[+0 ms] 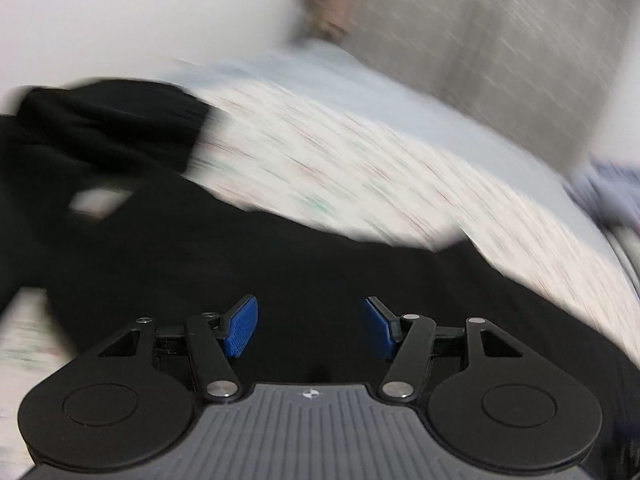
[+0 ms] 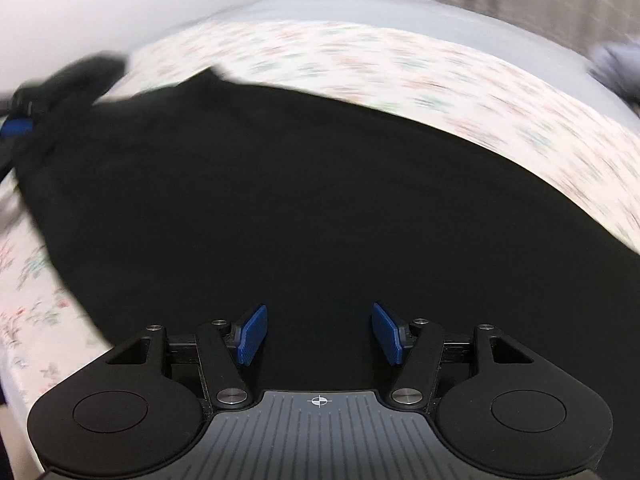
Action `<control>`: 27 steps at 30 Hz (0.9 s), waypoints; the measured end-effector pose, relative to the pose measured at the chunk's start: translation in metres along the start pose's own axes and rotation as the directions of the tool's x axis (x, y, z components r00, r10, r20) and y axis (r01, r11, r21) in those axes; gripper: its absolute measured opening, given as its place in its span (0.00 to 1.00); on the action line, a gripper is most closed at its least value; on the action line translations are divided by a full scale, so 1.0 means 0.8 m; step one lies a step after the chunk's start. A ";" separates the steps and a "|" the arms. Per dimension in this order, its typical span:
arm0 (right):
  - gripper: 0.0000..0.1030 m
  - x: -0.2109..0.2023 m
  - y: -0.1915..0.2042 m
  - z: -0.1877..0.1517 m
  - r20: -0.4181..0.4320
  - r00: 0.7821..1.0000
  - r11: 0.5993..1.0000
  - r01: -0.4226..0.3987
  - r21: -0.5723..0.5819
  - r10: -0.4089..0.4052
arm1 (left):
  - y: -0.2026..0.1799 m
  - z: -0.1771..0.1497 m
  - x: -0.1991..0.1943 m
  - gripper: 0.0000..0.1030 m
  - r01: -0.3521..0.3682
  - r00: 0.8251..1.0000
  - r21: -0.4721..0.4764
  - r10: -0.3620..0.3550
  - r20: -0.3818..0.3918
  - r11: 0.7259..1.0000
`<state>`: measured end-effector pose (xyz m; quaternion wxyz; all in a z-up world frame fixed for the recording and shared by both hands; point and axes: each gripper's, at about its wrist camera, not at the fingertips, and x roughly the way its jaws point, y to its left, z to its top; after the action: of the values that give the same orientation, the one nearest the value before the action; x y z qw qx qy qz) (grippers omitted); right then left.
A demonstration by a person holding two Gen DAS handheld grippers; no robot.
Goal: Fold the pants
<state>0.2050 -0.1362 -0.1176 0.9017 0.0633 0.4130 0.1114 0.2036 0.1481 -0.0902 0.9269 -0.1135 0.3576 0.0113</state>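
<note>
Black pants (image 1: 168, 240) lie spread on a floral bedsheet (image 1: 340, 152); the view is motion-blurred. My left gripper (image 1: 311, 326) is open, its blue pads (image 1: 240, 330) wide apart just above the black cloth, holding nothing. In the right wrist view the pants (image 2: 304, 200) fill the middle, lying flat on the sheet (image 2: 400, 64). My right gripper (image 2: 320, 334) is open over the cloth, blue pads (image 2: 252, 334) apart and empty. The left gripper shows at the far left edge of the right wrist view (image 2: 16, 126), by a bunched end of the pants.
The bed has a pale blue cover (image 2: 360, 4) beyond the floral sheet. A white wall (image 1: 140, 16) stands at the left and a grey curtain (image 1: 500, 40) at the right. A dark bluish item (image 2: 616, 68) lies at the bed's far right.
</note>
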 end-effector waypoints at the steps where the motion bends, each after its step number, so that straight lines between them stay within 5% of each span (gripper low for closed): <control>1: 0.57 -0.005 -0.017 -0.005 0.007 1.000 0.999 0.006 0.046 -0.006 | -0.018 -0.007 0.011 0.64 0.010 1.000 0.043 -0.009 -0.023 0.999; 5: 0.57 -0.026 -0.056 -0.021 -0.015 0.986 0.985 0.166 0.053 -0.166 | -0.086 -0.041 0.052 0.65 -0.005 0.993 0.187 0.027 -0.115 0.982; 13: 0.57 -0.088 -0.152 -0.085 -0.079 0.951 0.928 0.309 0.209 -0.299 | -0.138 -0.047 0.073 0.73 0.023 0.993 0.267 0.008 -0.115 0.963; 24: 0.57 -0.142 -0.224 -0.141 -0.113 0.920 0.815 0.386 0.432 -0.376 | -0.201 -0.020 0.116 0.81 0.051 0.986 0.370 0.011 -0.164 0.928; 27: 0.57 -0.149 -0.232 -0.145 -0.085 0.931 0.795 0.348 0.498 -0.354 | -0.205 -0.031 0.119 0.84 0.059 0.990 0.371 -0.006 -0.143 0.927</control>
<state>0.0692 -0.3433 -0.1439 0.8607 0.2200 0.4266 -0.1698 0.2750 -0.0231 -0.1379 0.9043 0.0592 0.4152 -0.0804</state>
